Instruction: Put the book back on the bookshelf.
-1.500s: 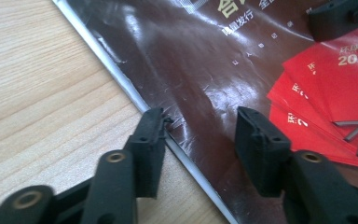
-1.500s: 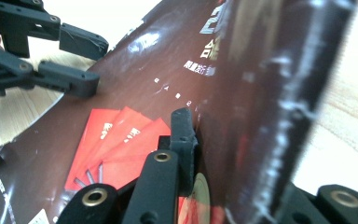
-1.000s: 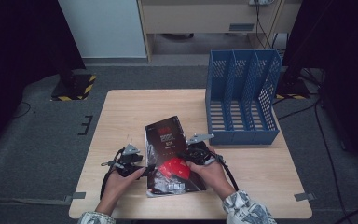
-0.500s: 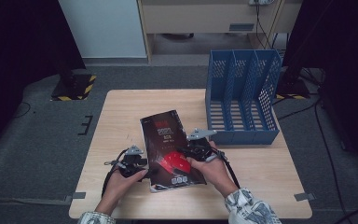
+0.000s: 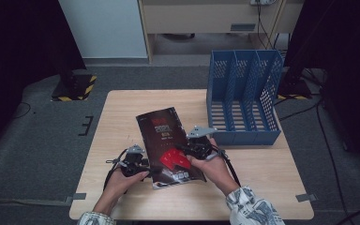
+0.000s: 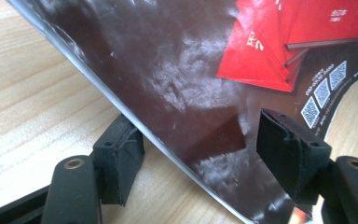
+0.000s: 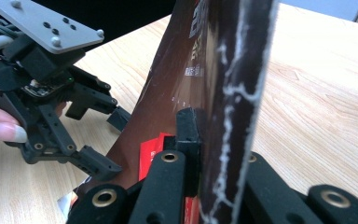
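Note:
A dark brown magazine (image 5: 166,133) with red graphics is lifted off the wooden table (image 5: 122,117), tilted up on its right side. My right gripper (image 5: 182,153) is shut on its right edge; in the right gripper view the magazine (image 7: 233,70) stands edge-on between the jaws of my right gripper (image 7: 214,135). My left gripper (image 5: 149,168) is open at the lower left edge. In the left gripper view the magazine (image 6: 182,70) passes between the spread jaws of my left gripper (image 6: 200,140). The right gripper view also shows my left gripper (image 7: 109,140), open.
A blue three-slot file holder (image 5: 243,93) stands upright on the table's right rear part. Bare table lies left of and behind the magazine. Dark floor surrounds the table.
The right gripper has tilted the magazine up and turned its far end a little leftward. The left gripper has moved in so its open jaws straddle the magazine's lower left edge.

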### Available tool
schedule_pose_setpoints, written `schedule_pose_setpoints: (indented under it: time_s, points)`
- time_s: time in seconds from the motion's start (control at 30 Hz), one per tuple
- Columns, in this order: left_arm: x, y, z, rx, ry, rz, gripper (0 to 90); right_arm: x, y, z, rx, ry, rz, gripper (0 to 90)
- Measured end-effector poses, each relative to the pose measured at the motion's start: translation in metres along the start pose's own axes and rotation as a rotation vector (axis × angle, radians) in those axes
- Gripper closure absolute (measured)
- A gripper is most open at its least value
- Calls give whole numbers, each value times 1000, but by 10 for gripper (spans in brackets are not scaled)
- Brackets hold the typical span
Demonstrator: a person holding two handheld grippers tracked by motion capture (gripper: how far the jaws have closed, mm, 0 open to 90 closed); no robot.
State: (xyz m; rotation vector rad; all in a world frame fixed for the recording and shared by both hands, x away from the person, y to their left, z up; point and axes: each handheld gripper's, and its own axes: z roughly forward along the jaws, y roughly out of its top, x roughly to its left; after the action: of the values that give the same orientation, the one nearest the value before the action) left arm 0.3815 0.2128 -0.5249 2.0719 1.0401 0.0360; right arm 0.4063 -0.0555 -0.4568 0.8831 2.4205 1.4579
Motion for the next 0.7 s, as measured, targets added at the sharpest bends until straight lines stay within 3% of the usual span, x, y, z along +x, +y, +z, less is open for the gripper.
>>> schedule_pose_setpoints:
  time_s: [0.13,0.27,0.4,0.7]
  points:
    - [0,2,4,-9,1,22,292,1,2,-1,-10,6,-8,870]
    - [4,5,5,-11,-12,15,306,2,5,-3,-24,5,-16,870]
    - [11,8,4,-2,-23,-35,452,2,5,-3,-27,5,-22,871]
    - [11,13,0,4,-12,-43,797,-3,1,-4,-30,1,-30,870]
